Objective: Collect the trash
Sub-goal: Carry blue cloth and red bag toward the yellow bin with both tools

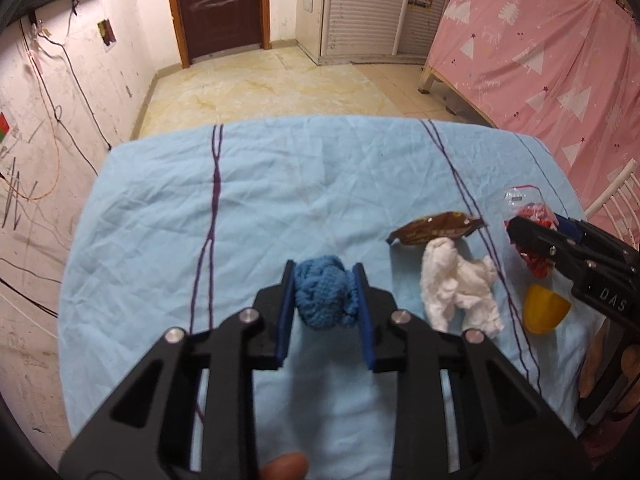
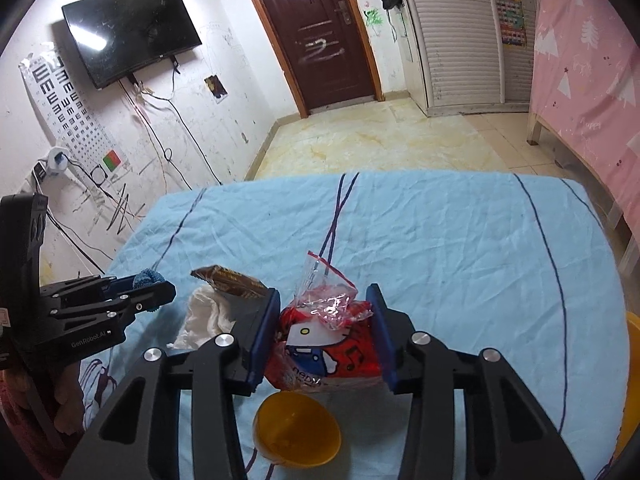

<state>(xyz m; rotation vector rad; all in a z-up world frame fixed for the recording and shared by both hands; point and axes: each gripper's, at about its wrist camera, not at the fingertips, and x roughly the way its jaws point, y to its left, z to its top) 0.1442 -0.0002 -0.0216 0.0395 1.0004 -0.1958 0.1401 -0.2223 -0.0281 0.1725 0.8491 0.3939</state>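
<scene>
My left gripper is shut on a blue knitted cloth ball just above the light blue tablecloth. My right gripper is shut on a red cartoon-print plastic bag, which also shows in the left wrist view. A brown snack wrapper and a crumpled white tissue lie between the two grippers; they also show in the right wrist view, the wrapper behind the tissue. A yellow bowl sits under the right gripper and also shows in the left wrist view.
The table's far edge drops to a tiled floor. A pink curtain hangs at the right. A white chair back stands by the table's right edge. Cables run down the left wall.
</scene>
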